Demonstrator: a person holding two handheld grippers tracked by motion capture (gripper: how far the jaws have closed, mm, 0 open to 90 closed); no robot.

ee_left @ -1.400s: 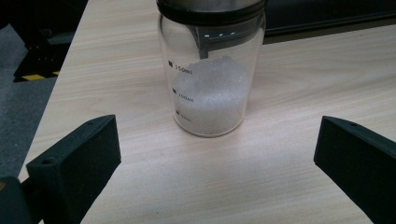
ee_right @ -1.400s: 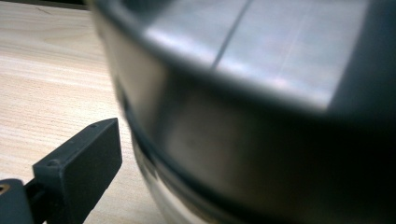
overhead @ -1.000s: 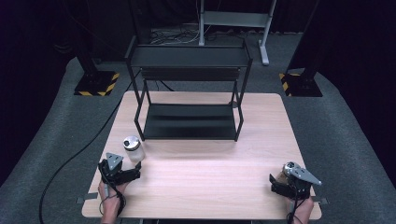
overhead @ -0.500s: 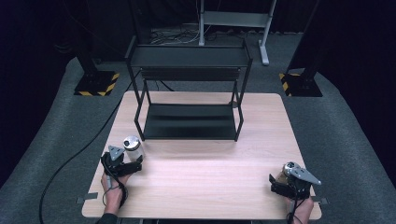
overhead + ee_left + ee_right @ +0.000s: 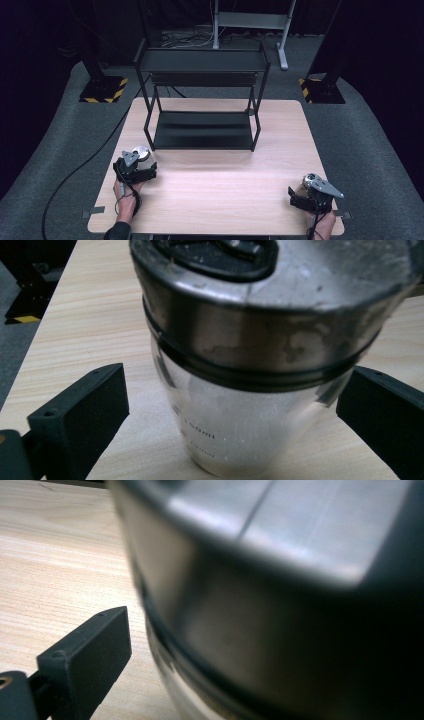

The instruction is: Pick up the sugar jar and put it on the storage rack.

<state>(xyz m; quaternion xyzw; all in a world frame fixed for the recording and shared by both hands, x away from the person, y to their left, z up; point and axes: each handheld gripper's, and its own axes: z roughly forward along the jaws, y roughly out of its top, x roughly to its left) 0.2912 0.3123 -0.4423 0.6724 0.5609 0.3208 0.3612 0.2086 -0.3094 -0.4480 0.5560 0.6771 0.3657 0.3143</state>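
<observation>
- Jars of clear glass with metal lids stand one at each near corner of the desk (image 5: 215,192), each paired with a hand-held gripper, a layout that suits a two-handed pick-up.
- Left jar (image 5: 260,360): upright near the left edge of the desk, in front of the rack's near left leg; printed volume marks show on its glass wall, and a black insert sits in the lid top.
- Left gripper (image 5: 134,170): released, its black jaws standing either side of the jar below the lid band with desk visible in both gaps; the jaws are level with the glass body, probably so that a squeeze would bear on the straight wall rather than the wider lid.
- Right jar (image 5: 280,595): at the near right corner, seen very close and blurred in the right gripper view, its metal lid above a dark seal ring.
- Right gripper (image 5: 312,195): one jaw stands just beside the jar with a narrow gap; the other is hidden, so whether it is released or clenched cannot be told.
- Rack (image 5: 202,100): a black two-shelf frame at the far middle of the desk, both shelves bare, a likely destination for the jars.
</observation>
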